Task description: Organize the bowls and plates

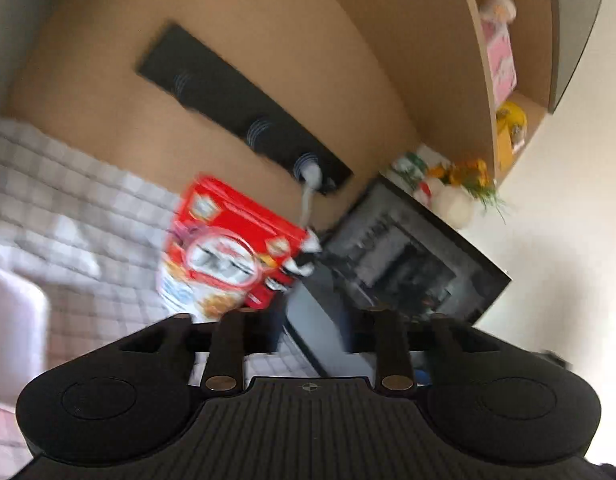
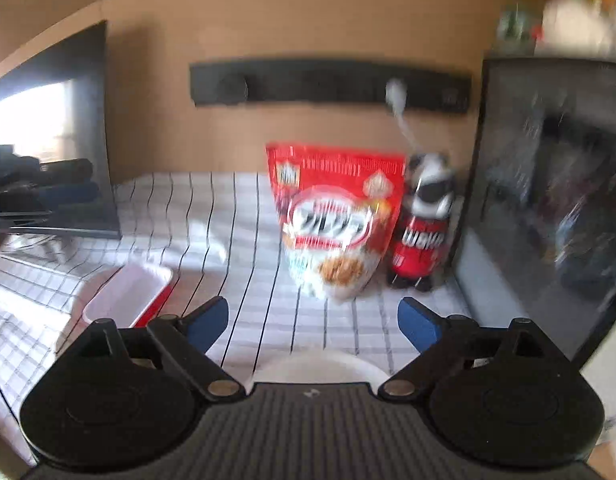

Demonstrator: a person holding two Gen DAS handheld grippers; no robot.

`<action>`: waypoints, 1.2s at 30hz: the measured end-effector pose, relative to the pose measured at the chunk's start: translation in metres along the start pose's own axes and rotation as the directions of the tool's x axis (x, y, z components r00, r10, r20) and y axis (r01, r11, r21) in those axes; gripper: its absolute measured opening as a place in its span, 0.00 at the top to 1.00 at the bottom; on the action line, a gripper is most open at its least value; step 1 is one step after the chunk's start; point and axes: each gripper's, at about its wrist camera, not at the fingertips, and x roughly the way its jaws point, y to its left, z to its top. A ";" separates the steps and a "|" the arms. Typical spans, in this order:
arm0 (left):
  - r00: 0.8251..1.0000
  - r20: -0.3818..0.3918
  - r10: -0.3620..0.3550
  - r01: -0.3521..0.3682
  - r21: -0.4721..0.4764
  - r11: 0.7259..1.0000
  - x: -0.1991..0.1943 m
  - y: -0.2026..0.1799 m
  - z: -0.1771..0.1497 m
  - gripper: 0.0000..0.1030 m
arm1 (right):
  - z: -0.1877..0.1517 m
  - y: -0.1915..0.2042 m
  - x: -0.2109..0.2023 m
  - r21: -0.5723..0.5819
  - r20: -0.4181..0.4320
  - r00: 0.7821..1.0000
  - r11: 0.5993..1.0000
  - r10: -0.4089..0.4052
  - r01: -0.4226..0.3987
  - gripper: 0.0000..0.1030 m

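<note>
In the right wrist view my right gripper (image 2: 313,322) is open, its blue fingertips (image 2: 208,320) wide apart above the checked tablecloth (image 2: 212,216). A white round dish rim (image 2: 319,366) shows just under the gripper's base, between the fingers. A red-and-white rectangular dish (image 2: 128,300) lies to the left on the cloth. The left wrist view is tilted and blurred. My left gripper's linkage bars (image 1: 224,352) show, but its fingertips are out of sight. A pale dish edge (image 1: 16,320) shows at the far left.
A red snack bag (image 2: 331,220) and a red bottle with a panda top (image 2: 421,232) stand at the back, also seen in the left wrist view as the bag (image 1: 224,248). A dark microwave (image 2: 547,200) stands right. A black power strip (image 2: 327,84) is on the wall.
</note>
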 end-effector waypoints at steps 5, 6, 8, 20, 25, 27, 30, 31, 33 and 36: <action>0.990 -0.098 0.105 -0.109 -0.028 0.994 0.063 -0.035 -0.028 0.82 | -0.010 -0.061 0.045 0.049 -0.141 0.981 0.991 0.132 -0.126 0.10; 0.987 -0.090 0.136 -0.139 -0.028 0.990 0.069 -0.040 -0.033 0.82 | -0.013 -0.070 0.052 0.035 -0.152 0.979 0.990 0.139 -0.135 0.10; 0.975 -0.075 0.208 -0.212 -0.051 0.976 0.081 -0.049 -0.043 0.83 | -0.019 -0.083 0.065 0.028 -0.185 0.968 0.985 0.170 -0.168 0.10; 0.736 -0.362 0.572 -0.571 0.122 0.812 0.135 -0.068 -0.107 0.78 | -0.055 -0.114 0.129 0.057 -0.383 0.876 0.954 0.293 -0.294 0.11; 0.665 -0.453 0.594 -0.625 0.097 0.774 0.151 -0.048 -0.112 0.63 | -0.070 -0.116 0.134 0.009 -0.426 0.885 0.979 0.187 -0.202 0.11; 0.670 -0.483 0.563 -0.620 0.053 0.783 0.155 -0.041 -0.109 0.63 | -0.072 -0.119 0.137 0.008 -0.441 0.883 0.985 0.160 -0.175 0.11; 0.661 -0.562 0.497 -0.611 -0.019 0.791 0.169 -0.024 -0.108 0.63 | -0.079 -0.127 0.143 0.079 -0.489 0.850 0.981 0.194 -0.178 0.11; 0.648 -0.590 0.482 -0.615 -0.032 0.788 0.174 -0.017 -0.110 0.63 | -0.082 -0.130 0.147 0.131 -0.515 0.825 0.972 0.235 -0.196 0.11; 0.629 -0.622 0.467 -0.616 -0.033 0.787 0.180 -0.014 -0.112 0.63 | -0.090 -0.134 0.152 0.234 -0.548 0.768 0.942 0.332 -0.240 0.11; 0.609 -0.638 0.471 -0.599 0.020 0.801 0.192 -0.013 -0.115 0.65 | -0.102 -0.136 0.154 0.313 -0.559 0.731 0.916 0.392 -0.252 0.18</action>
